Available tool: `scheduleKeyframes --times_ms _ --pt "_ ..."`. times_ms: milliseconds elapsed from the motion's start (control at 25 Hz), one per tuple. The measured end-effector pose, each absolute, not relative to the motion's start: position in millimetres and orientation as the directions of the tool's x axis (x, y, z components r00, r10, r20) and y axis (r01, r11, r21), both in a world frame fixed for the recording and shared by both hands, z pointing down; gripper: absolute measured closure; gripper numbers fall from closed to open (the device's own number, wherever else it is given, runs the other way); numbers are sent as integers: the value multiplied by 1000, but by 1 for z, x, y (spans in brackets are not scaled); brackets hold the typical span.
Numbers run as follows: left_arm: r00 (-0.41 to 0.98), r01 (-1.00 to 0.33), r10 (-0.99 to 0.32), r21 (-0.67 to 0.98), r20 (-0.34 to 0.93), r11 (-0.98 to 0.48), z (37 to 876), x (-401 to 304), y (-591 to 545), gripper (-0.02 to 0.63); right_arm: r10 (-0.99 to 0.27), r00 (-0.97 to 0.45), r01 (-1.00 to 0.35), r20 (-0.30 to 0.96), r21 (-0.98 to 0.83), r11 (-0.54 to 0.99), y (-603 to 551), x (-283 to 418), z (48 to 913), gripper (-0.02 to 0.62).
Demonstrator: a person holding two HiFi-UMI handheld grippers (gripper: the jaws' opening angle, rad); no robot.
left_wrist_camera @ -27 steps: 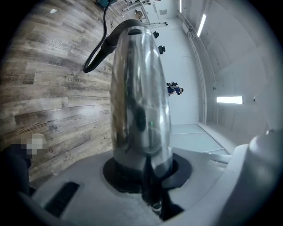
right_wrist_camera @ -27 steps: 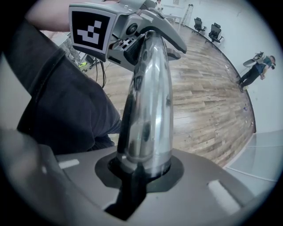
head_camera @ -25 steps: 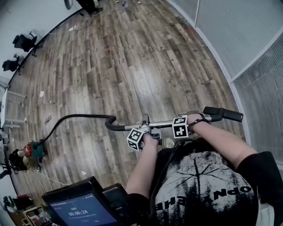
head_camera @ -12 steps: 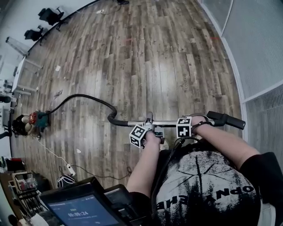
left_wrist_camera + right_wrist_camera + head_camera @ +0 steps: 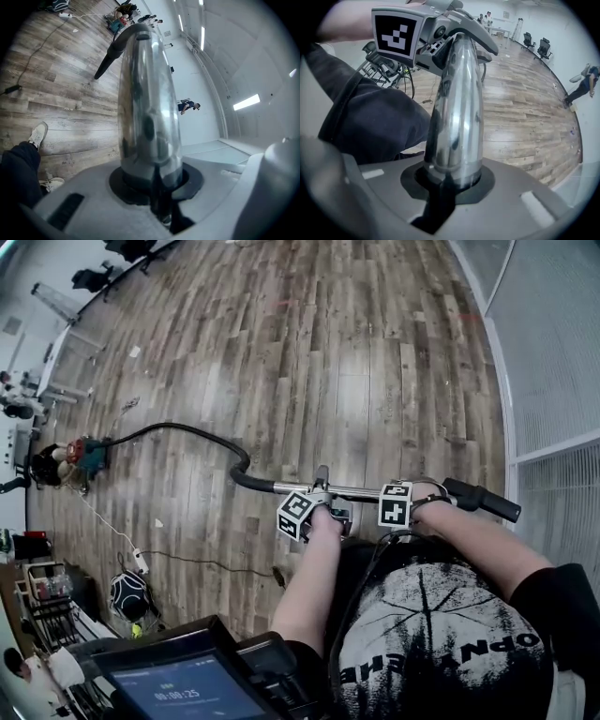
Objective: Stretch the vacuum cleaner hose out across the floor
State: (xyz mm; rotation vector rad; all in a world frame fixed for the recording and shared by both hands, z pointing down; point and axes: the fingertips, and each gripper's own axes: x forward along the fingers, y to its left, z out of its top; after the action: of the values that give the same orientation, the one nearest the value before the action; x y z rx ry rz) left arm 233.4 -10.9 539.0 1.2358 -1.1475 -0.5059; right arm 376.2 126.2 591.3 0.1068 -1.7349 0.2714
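In the head view I hold a chrome vacuum wand [image 5: 361, 490] level in front of me, its black handle [image 5: 480, 500] sticking out to the right. My left gripper [image 5: 319, 493] is shut on the wand near its left end, and my right gripper [image 5: 412, 491] is shut on it close to the handle. A black hose [image 5: 178, 430] curves from the wand's left end across the wooden floor to the vacuum cleaner body [image 5: 80, 456] at far left. The left gripper view looks along the wand [image 5: 145, 93] to the hose [image 5: 108, 60]. The right gripper view shows the wand [image 5: 457, 108] running up to the left gripper's marker cube [image 5: 396, 33].
A white power strip [image 5: 141, 563] with a thin cable [image 5: 206, 564] lies left of my legs, and a dark bag [image 5: 127, 596] sits by a cart. Office chairs [image 5: 94, 277] stand at the far wall. A glass partition [image 5: 553, 352] runs along the right. A screen [image 5: 187, 688] is at the bottom edge.
The head view has swung, so the vacuum body now shows higher at the left. The hose runs in a longer, flatter curve. Both grippers keep the same hold on the wand.
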Motion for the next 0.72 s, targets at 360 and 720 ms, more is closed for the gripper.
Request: scheduleKeyframes --times_ms 360,720 --pt "433 -224 -800 909 416 352 561 266 17 543 108 -144 -229 984 -139 963 155 410 603 522" --pt "500 -238 -765 914 405 328 560 270 17 545 85 -129 -321 988 -123 939 167 402 598 522"
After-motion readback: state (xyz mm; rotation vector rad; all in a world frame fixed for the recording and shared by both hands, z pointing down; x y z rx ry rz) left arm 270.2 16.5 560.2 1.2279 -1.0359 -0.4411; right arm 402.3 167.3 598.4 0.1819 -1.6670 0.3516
